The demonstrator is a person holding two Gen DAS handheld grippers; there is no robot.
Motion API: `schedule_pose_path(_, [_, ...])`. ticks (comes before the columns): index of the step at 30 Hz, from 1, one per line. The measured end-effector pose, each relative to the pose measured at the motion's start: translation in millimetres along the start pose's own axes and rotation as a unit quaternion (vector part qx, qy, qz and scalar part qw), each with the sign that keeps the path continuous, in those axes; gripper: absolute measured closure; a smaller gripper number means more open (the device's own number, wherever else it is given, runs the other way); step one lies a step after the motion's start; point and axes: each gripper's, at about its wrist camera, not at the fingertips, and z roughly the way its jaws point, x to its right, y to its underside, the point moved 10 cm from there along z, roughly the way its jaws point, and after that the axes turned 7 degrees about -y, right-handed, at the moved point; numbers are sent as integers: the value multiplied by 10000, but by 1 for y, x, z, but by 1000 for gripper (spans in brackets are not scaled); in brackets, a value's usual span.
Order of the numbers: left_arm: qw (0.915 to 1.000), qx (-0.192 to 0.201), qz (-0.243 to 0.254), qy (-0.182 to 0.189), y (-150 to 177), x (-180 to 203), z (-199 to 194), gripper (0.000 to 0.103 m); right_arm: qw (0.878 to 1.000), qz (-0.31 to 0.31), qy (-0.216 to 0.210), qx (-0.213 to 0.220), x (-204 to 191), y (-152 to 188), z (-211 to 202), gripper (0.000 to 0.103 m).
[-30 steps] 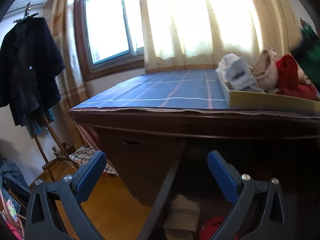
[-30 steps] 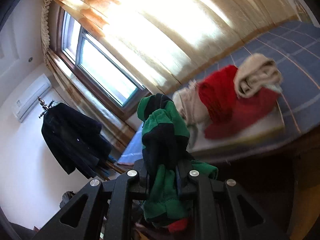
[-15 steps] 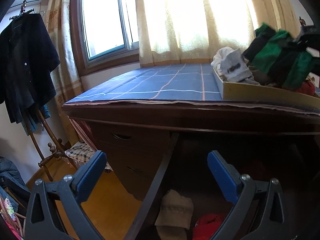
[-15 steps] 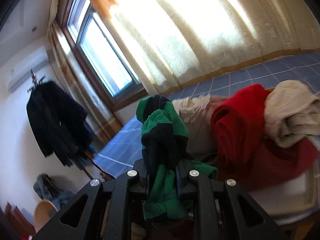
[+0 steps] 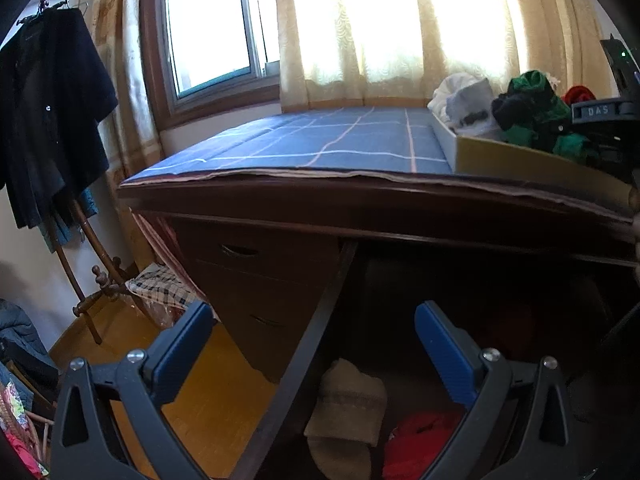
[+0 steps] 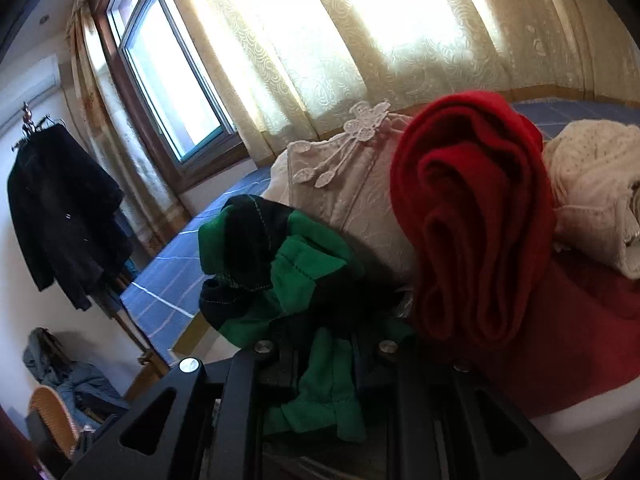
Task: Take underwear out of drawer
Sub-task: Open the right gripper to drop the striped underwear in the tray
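Note:
My right gripper point(image 6: 324, 344) is shut on a green and black pair of underwear point(image 6: 288, 280). It holds the pair low over a tray point(image 6: 580, 428) on the desk top, against a red rolled garment point(image 6: 472, 216) and a cream lace one point(image 6: 360, 184). The left wrist view shows the same green pair point(image 5: 532, 112) in the tray point(image 5: 500, 152) at the far right. My left gripper point(image 5: 316, 332) hangs open over the open drawer point(image 5: 320, 320). In the drawer lie a beige pair point(image 5: 348, 400) and a red pair point(image 5: 424, 436).
A blue checked cloth point(image 5: 320, 140) covers the desk top under the window and curtains. Closed drawers point(image 5: 256, 280) are left of the open one. A black coat point(image 5: 48, 120) hangs on a stand at the left above the wooden floor point(image 5: 160, 360). A wicker chair point(image 6: 52, 412) stands low left.
My right gripper has carried the green pair sideways and down, from above the tray to the pile in it, and has rolled. The left gripper has hardly moved and stays open.

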Motion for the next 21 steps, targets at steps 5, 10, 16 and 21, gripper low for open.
schedule_pose_path(5, [10000, -39, -34, 45, 2, 0, 0, 0, 9991, -26, 310, -273, 7, -2, 12, 85])
schedule_pose_path(10, [10000, -45, 6, 13, 3, 2, 1, 0, 9988, -101, 323, -346, 8, -5, 15, 82])
schedule_pose_path(16, [10000, -62, 61, -19, 3, 2, 2, 0, 9997, 194, -152, -21, 8, 2, -5, 77])
schedule_pose_path(21, [9996, 7, 228, -158, 4, 4, 1, 0, 9988, 215, -156, 423, 8, -2, -29, 53])
